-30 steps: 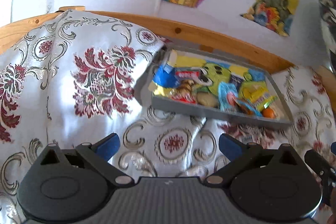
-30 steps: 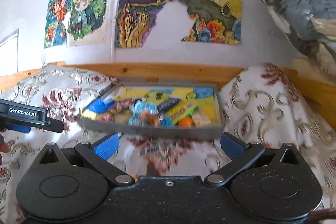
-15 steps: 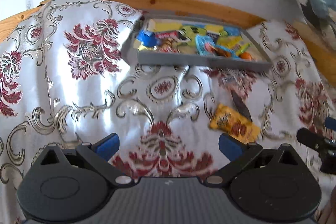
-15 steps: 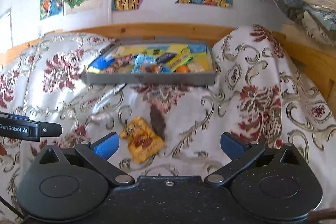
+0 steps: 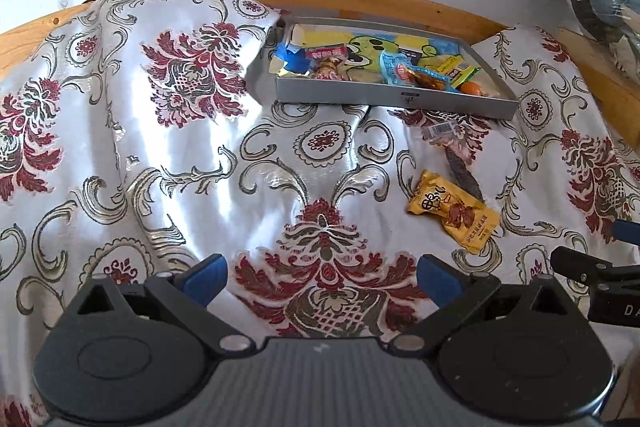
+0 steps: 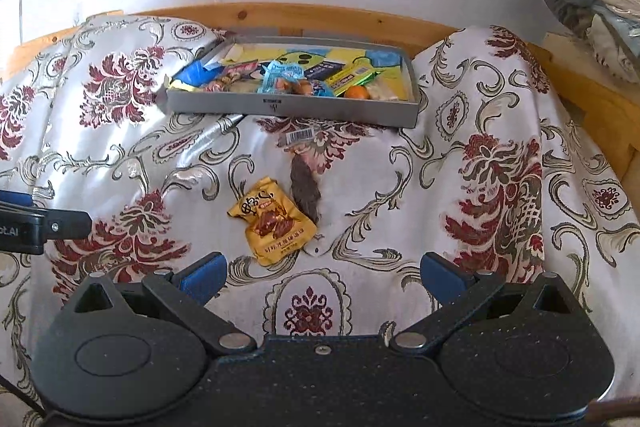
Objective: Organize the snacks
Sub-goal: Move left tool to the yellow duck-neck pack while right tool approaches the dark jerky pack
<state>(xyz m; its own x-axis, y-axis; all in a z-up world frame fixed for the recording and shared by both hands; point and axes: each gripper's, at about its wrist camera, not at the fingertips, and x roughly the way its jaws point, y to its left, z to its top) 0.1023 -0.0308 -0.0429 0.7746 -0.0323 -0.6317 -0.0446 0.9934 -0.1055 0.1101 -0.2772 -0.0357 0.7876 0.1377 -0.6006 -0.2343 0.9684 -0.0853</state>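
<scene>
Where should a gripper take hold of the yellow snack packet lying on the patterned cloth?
Probably across its narrow width, coming down from above. The yellow snack packet lies flat and apart from the tray, its long axis running diagonally. The open right gripper is nearest. A dark wrapped snack lies close along one side.

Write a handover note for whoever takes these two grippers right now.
Left gripper: open, empty, over the patterned cloth.
Right gripper: open, empty, just short of the yellow snack packet.
Grey tray at the back already holds several snacks.
Left to do: the yellow snack packet and the clear-wrapped dark snack beside it lie on the cloth in front of the tray. The right gripper looks best placed for both.
</scene>
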